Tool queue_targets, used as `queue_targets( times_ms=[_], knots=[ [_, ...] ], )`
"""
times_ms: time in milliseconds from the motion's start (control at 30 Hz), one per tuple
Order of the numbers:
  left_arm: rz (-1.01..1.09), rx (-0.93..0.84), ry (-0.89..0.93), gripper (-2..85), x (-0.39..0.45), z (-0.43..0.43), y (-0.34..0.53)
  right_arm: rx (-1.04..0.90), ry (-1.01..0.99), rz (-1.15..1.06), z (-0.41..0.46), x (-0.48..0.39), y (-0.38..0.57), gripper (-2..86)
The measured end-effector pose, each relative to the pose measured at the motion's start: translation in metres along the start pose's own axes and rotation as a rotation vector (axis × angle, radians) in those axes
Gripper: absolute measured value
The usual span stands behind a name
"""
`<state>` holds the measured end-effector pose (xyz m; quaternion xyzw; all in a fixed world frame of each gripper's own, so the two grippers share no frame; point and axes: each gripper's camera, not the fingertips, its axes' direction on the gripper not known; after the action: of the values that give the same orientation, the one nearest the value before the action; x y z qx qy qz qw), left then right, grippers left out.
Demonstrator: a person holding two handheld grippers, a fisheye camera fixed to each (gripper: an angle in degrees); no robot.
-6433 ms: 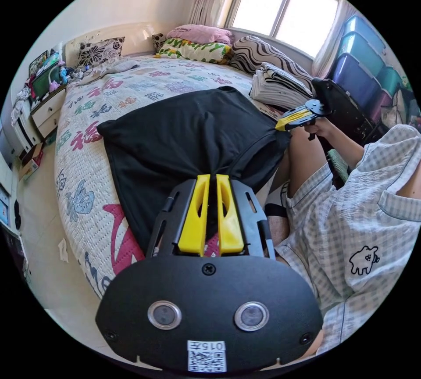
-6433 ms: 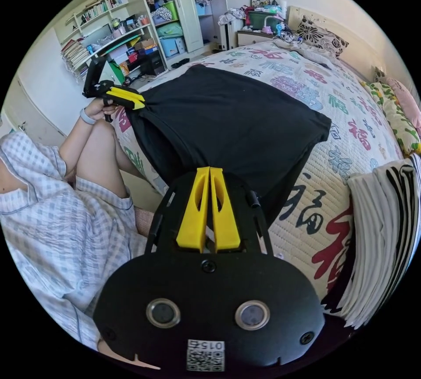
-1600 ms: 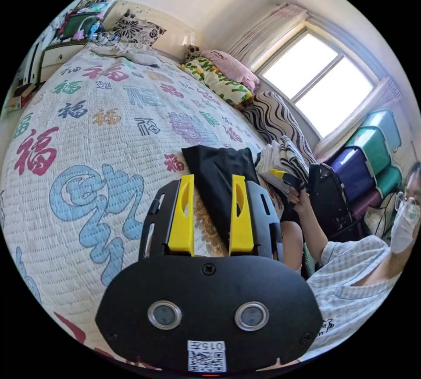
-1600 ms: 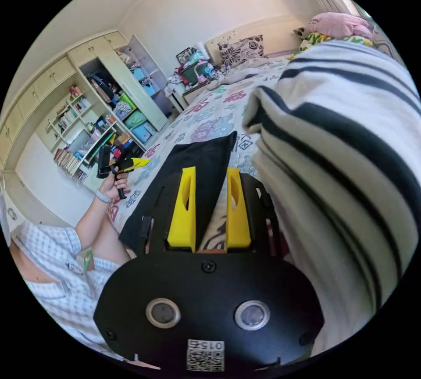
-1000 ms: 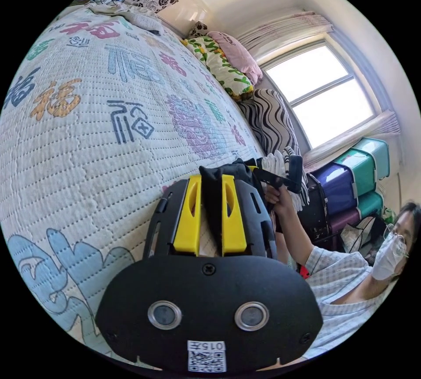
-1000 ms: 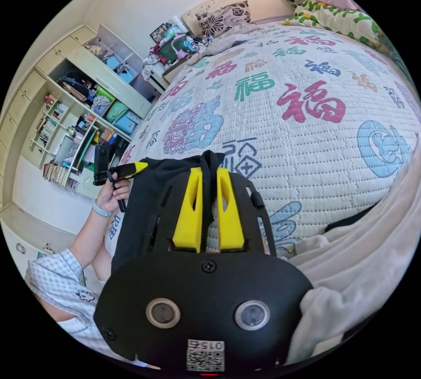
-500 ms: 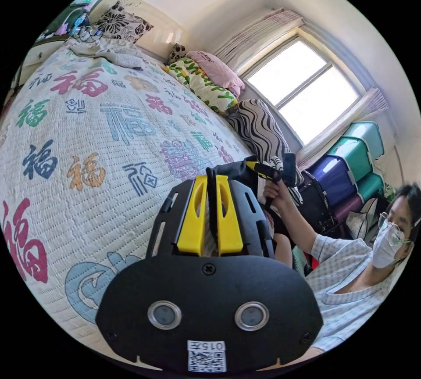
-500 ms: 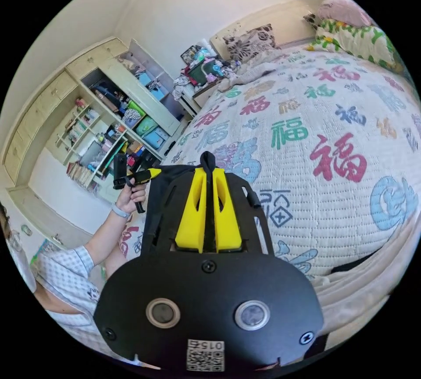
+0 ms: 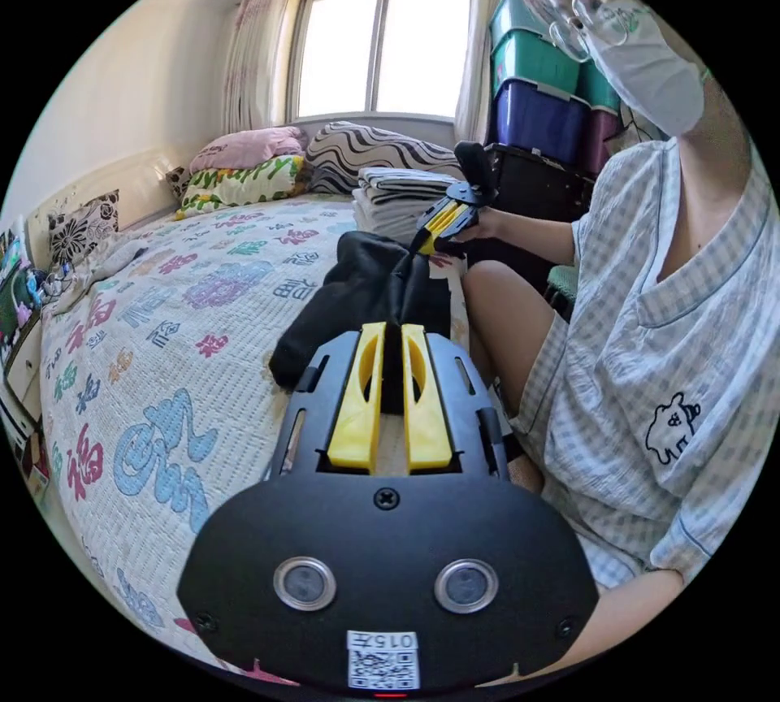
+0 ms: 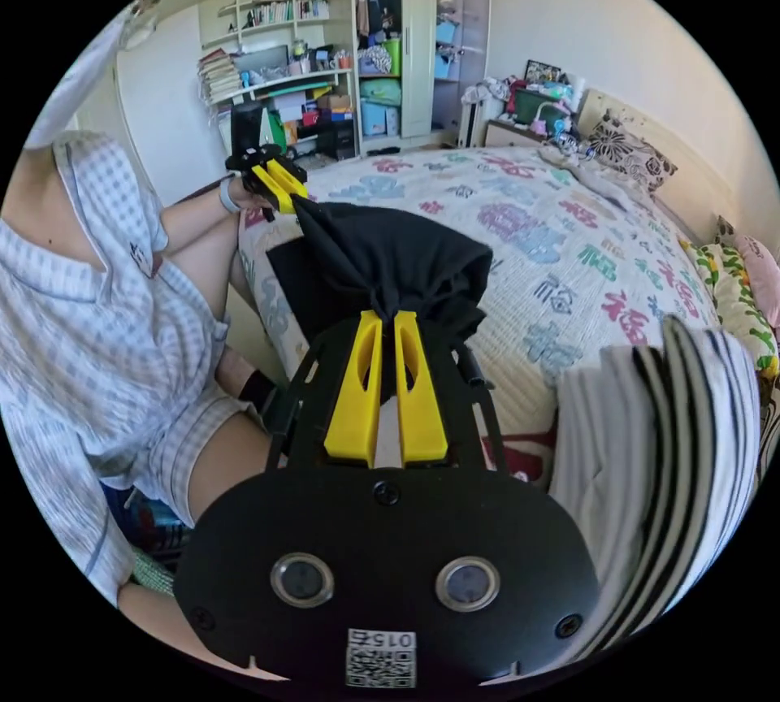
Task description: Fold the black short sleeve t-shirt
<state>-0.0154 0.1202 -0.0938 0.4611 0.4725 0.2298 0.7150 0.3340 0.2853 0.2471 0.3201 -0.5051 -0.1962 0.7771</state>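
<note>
Black t-shirt [image 9: 366,288], soft, bunched, over quilted bedspread [image 9: 162,344]. Left gripper [image 9: 388,332] and right gripper [image 10: 380,320] both clamp its fabric. Bookshelves [image 10: 268,76] at 11 o'clock in the right gripper view.

The t-shirt [image 9: 366,288] was plain black. Both the left gripper [image 9: 388,332] and the right gripper [image 10: 382,322] had yellow jaws on black bodies. The quilt [image 9: 154,344] at left of the frame was cream with red, blue, green and purple characters. The folded stack [image 10: 666,442] at lower right was white with black stripes. The person's top [image 9: 674,344] was grey-and-white checked.
</note>
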Motion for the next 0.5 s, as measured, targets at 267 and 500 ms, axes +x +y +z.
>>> queue_targets(
  times_ms=[267,500],
  knots=[
    [0.006,-0.049,-0.121,2.6,0.069,0.020,0.008,-0.035,-0.026,0.178,-0.010,0.002,0.006,6.8],
    [0.051,-0.064,-0.182,3.0,0.108,0.027,0.006,0.046,-0.293,0.407,0.004,0.049,0.000,9.6]
  ],
)
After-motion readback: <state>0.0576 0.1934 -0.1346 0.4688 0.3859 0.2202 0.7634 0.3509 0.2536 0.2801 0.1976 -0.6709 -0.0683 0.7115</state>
